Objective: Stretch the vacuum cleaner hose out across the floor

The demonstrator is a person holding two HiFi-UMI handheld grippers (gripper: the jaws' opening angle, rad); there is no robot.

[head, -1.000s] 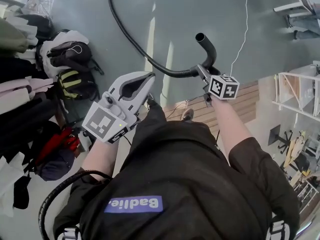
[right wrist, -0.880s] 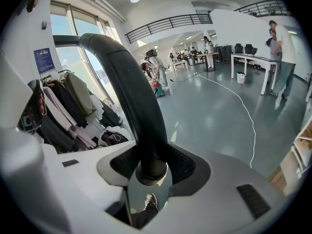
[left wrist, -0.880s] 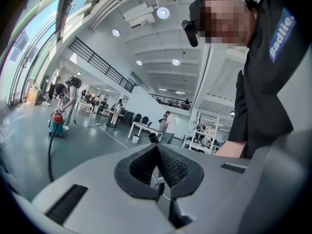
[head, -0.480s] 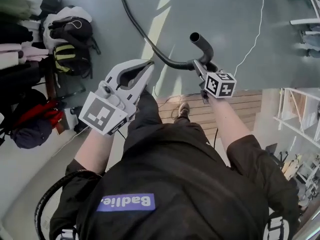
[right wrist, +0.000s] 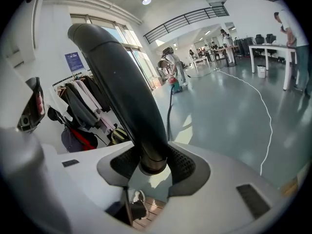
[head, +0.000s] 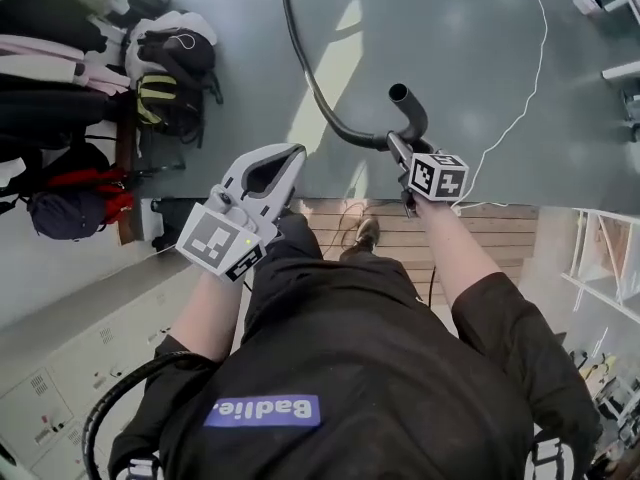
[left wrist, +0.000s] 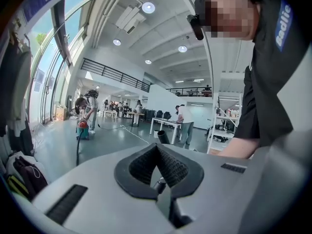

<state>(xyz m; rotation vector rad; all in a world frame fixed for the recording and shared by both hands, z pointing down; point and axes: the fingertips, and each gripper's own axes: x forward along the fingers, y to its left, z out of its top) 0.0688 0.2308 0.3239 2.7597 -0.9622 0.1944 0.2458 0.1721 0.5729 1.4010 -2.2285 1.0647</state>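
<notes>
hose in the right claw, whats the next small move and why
Probably draw the right claw a little away from where the hose leads off, keeping the grip. That claw is shut on the hose's stiff curved end, and the hose runs off over the floor in a bend, so some slack seems left. The left claw is shut and empty.
</notes>
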